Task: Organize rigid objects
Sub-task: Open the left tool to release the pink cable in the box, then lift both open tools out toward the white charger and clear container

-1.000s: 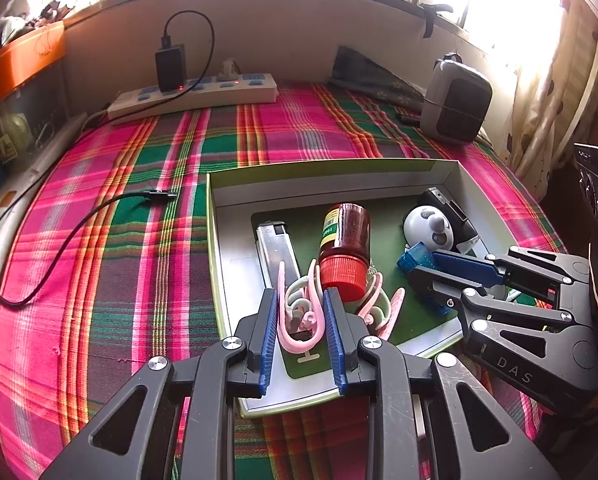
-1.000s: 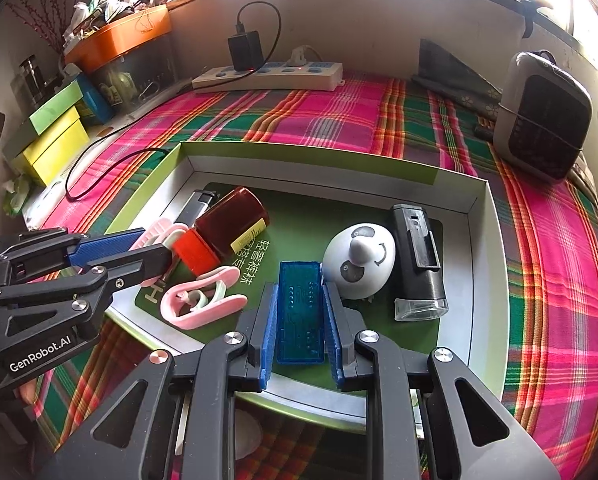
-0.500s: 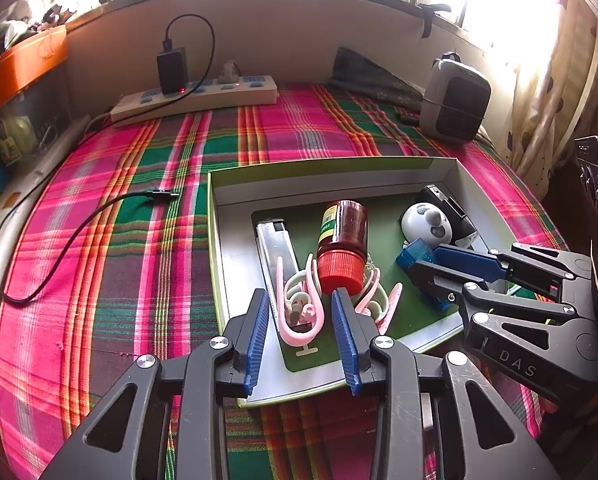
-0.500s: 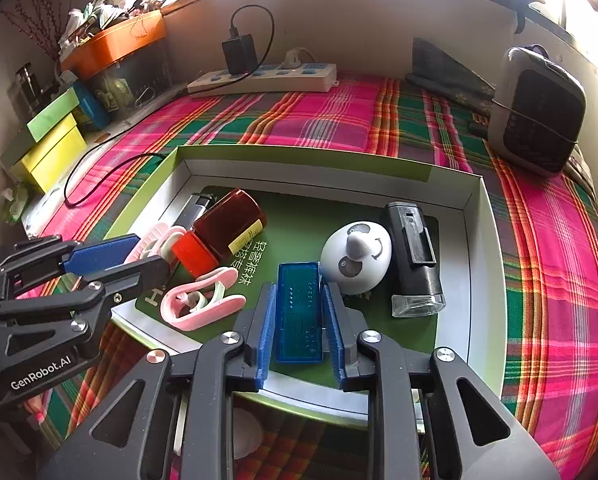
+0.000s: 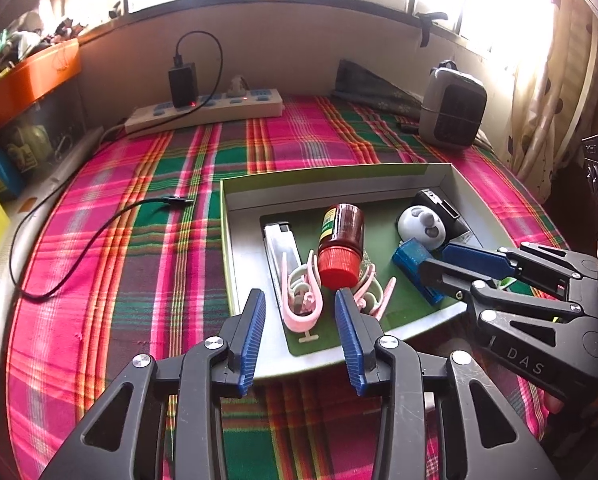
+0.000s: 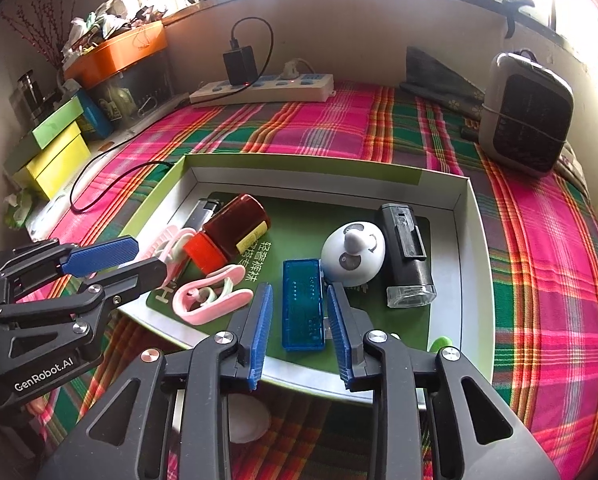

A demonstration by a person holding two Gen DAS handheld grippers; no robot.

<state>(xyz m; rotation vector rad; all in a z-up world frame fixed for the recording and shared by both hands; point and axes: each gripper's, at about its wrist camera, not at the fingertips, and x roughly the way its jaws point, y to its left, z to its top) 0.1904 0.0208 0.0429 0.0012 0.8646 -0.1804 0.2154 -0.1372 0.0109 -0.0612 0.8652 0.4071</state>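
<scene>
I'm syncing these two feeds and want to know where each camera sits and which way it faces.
Left wrist: on the left claw, angled down at the tray; its opening fingers flank a pink clip, the right claw entering from the right.
Right wrist: on the right claw, angled down; its opening fingers flank a blue case, the left claw at left.
Shared: tray, red-capped bottle, power strip.
</scene>
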